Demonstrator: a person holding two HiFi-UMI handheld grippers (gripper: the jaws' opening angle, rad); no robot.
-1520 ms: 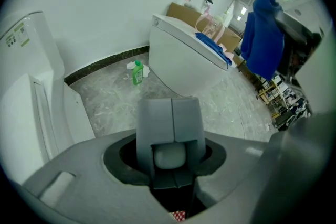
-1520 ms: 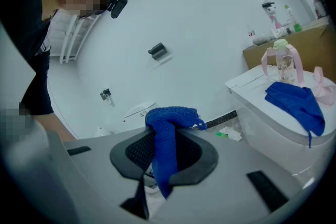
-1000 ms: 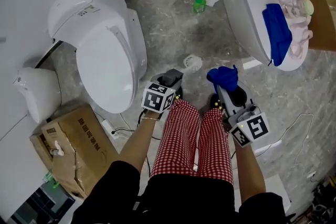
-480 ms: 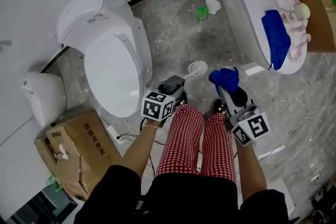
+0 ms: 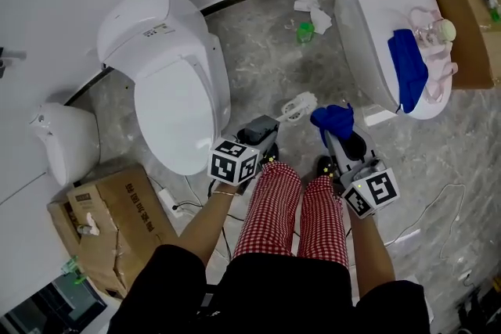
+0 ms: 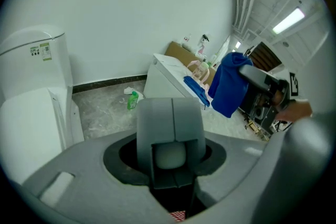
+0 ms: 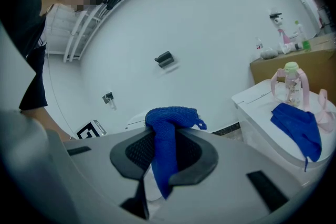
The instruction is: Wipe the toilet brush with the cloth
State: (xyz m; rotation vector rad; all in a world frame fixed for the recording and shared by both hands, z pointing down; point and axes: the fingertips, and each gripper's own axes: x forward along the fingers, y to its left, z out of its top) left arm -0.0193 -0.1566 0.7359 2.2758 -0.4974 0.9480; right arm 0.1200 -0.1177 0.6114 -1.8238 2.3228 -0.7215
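Toilet brush being held by its handle in left gripper, jaws being kept closed on it. Long axis being aimed up-right, with bristle head just beside cloth. Cloth being pinched between right gripper jaws, nearer to the head. Contact cannot be told.

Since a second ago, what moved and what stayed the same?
The left claw lifted the toilet brush higher, and the brush head now tips sideways toward the blue cloth in the right claw. Nothing was grabbed or let go: the left claw stays shut on the brush, the right claw on its cloth. The white toilet and the cardboard box stayed put.
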